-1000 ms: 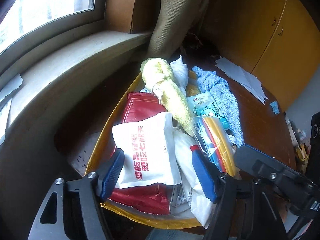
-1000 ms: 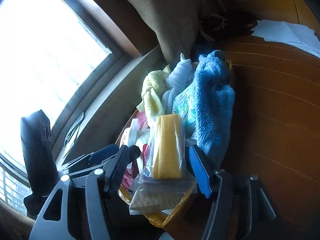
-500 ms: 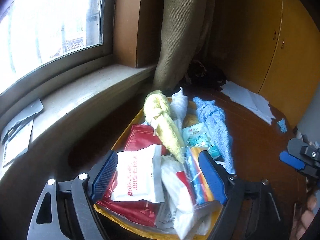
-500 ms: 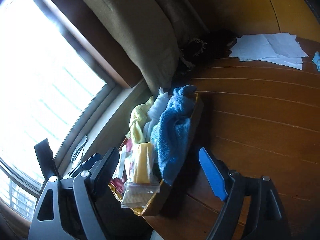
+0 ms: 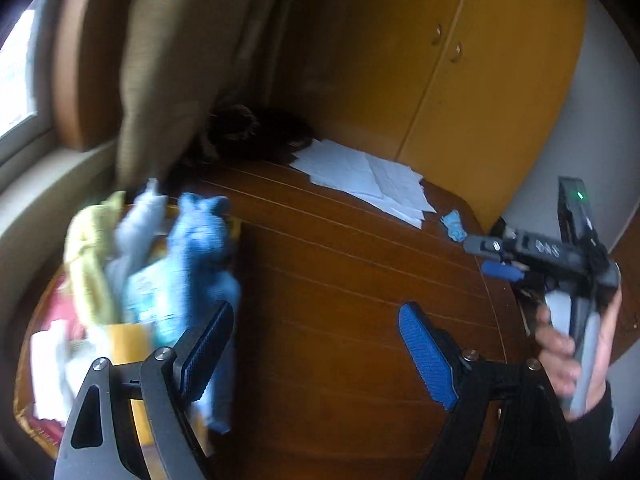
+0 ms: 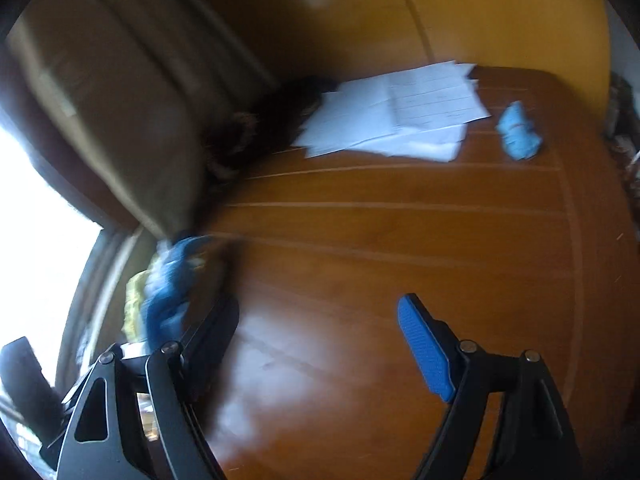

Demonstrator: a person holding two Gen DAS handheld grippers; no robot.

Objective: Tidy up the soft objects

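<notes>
both views are smeared by motion blur, so edges and small print cannot be read. in the left wrist view, the left gripper point(image 5: 316, 344) has its blue-padded tongs spread wide over bare brown table point(image 5: 360, 272), with nothing between them. at the left edge sits a yellow tray point(image 5: 236, 226), partly cut off by the frame and by the gripper's black body, and heaped with soft things: a blue towel point(image 5: 200, 264) draped over the near rim, a pale grey-white cloth point(image 5: 136, 232) and a yellow cloth point(image 5: 90, 256) standing beside it, and blurred white and red packets point(image 5: 52, 340) lower down whose labels are unreadable. a dark tangled shape point(image 5: 248, 132) at the foot of a tan curtain point(image 5: 168, 72) is too dim to identify. white papers point(image 5: 360, 176) and a small blue scrap point(image 5: 454, 226) lie near the table's far edge, before a yellow cupboard point(image 5: 480, 72). at the right a hand point(image 5: 568, 348) grips the handle of the right gripper point(image 6: 318, 342), seen side-on. in its own view, its tongs are also spread wide and empty above the table, with the tray's towels only a blue and yellow smear at the left.
</notes>
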